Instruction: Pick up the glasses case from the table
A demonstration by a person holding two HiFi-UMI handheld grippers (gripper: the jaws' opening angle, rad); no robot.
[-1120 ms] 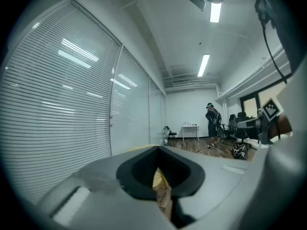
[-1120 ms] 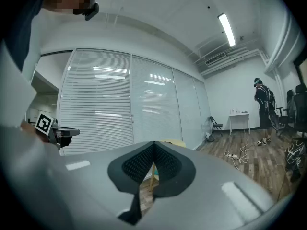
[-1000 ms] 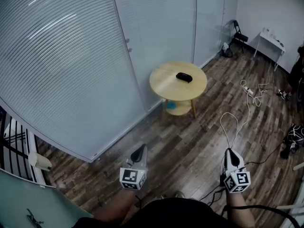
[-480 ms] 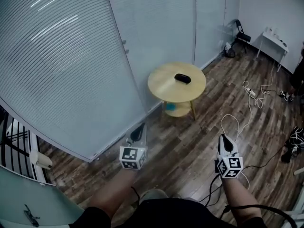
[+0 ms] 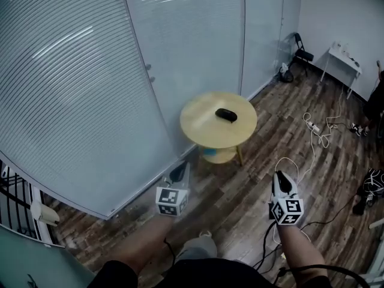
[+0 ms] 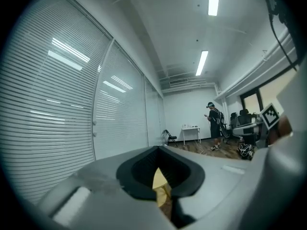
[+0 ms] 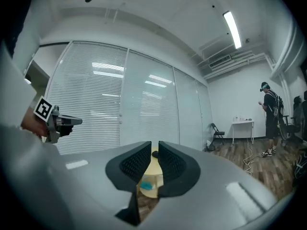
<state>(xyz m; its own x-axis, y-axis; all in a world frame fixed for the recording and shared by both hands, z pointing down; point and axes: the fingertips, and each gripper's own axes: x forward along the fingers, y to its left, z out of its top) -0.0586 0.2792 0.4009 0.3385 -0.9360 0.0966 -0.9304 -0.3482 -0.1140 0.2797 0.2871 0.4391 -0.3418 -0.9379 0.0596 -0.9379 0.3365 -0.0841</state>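
Head view: glasses case [image 5: 225,114] lies mid-tabletop [image 5: 201,131], 12 o'clock of the person, well apart from both tools. The left hand-held gripper [image 5: 179,171] is clenched, empty; the right hand-held gripper [image 5: 282,180] has just been cracking open, nothing between. Judgement: widen the right jaws, then span the case's narrow width.

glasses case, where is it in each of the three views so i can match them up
Head view: the dark oval glasses case lies near centre, on the round yellow wooden table.
Left gripper view: case not visible, only a sliver of the table.
Right gripper view: the case sits low centre, on the table.
Shared landmark: the table.
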